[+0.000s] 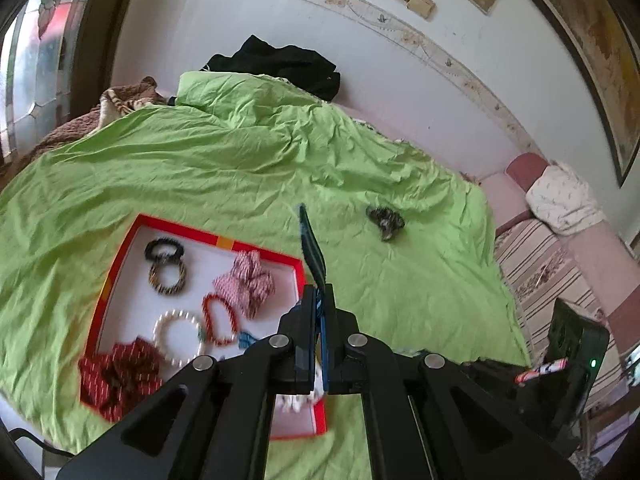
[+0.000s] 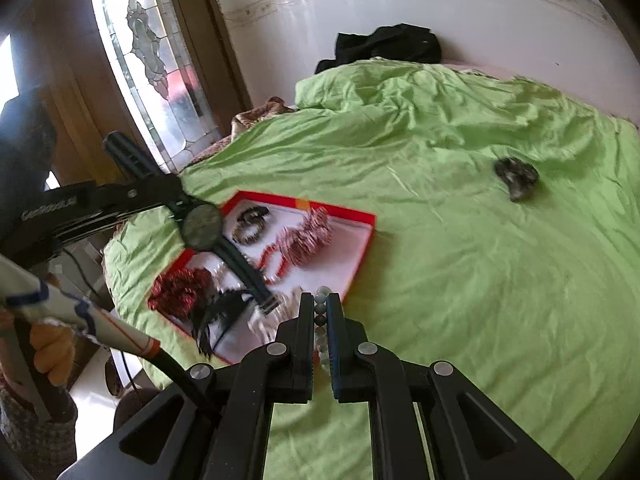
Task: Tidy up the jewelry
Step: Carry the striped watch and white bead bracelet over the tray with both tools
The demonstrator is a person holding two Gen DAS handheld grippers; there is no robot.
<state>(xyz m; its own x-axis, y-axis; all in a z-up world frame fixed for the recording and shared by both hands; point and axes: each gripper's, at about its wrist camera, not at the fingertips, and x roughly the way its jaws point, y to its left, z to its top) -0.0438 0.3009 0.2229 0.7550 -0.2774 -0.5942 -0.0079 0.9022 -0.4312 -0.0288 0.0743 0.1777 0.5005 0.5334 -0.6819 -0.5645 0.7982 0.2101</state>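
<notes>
Left wrist view: the red-rimmed tray (image 1: 120, 256) lies on the green bedsheet (image 1: 240, 168) and serves as the landmark. Inside it sit two dark hair ties (image 1: 166, 264), a pearl bracelet (image 1: 179, 338), a red bead bracelet (image 1: 219, 320), a pink checked scrunchie (image 1: 246, 282) and, at the near left corner, a dark red scrunchie (image 1: 116, 376). Just right of the tray's right rim, the left claw (image 1: 319, 300) is clamped tight on a dark watch strap (image 1: 312, 248); in the right wrist view the wristwatch (image 2: 202, 226) hangs over the tray. The watch is stiff at the case and limp at the strap, so it will swing; holding nearer the case would steady it. Well right of the tray, a dark scrunchie (image 1: 385, 222) lies alone on the sheet. Right wrist view: near the tray's near right corner, the right claw (image 2: 319, 308) is closed on a pale bead bracelet (image 2: 323, 336). Its beads are smooth and may slip; pinching across the strand suits it.
</notes>
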